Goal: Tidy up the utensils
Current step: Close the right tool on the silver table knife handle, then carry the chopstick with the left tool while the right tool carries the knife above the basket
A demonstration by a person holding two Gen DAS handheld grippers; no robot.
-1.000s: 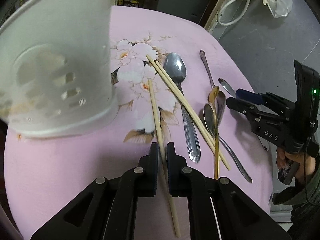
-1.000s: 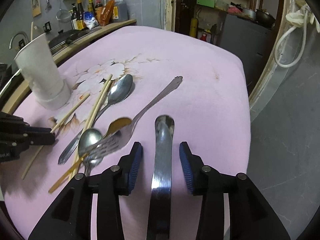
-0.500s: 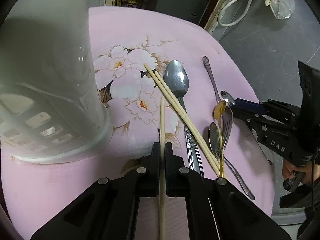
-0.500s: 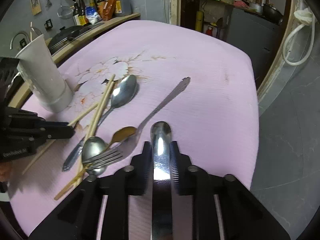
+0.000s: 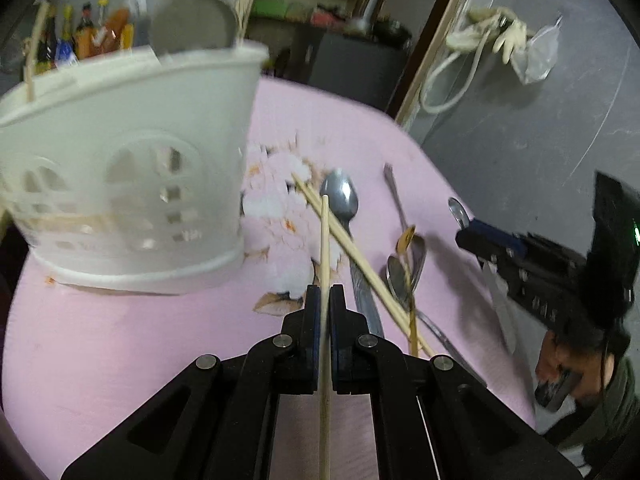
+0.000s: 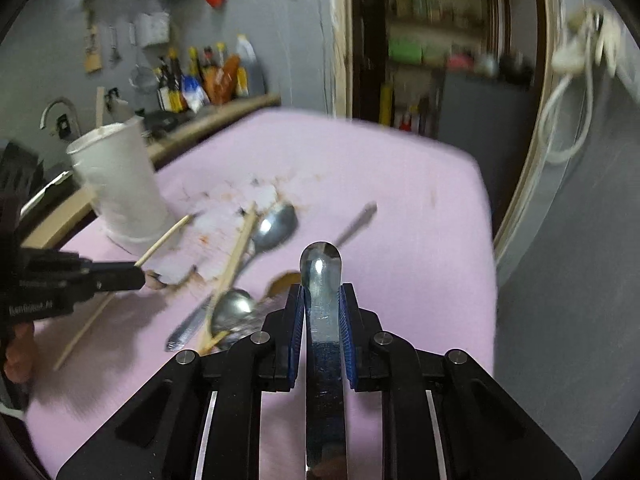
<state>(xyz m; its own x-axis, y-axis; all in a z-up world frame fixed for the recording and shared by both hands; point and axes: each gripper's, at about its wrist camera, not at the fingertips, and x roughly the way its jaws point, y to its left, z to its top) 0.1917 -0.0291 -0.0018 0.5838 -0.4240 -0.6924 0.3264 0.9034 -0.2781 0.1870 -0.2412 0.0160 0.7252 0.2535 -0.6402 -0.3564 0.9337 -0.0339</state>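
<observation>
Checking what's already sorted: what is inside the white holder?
Two wooden sticks and a round grey end stand up out of the white holder. Its wall hides their lower parts and anything else inside.

Left gripper (image 5: 324, 294) has clamped the single chopstick (image 5: 325, 248) and lifted it off the pink cloth (image 5: 120, 344), tip now up near the white holder (image 5: 128, 200). Right gripper (image 6: 322, 296) went from wide to clamped on the knife (image 6: 321, 280), raised off the cloth.
</observation>
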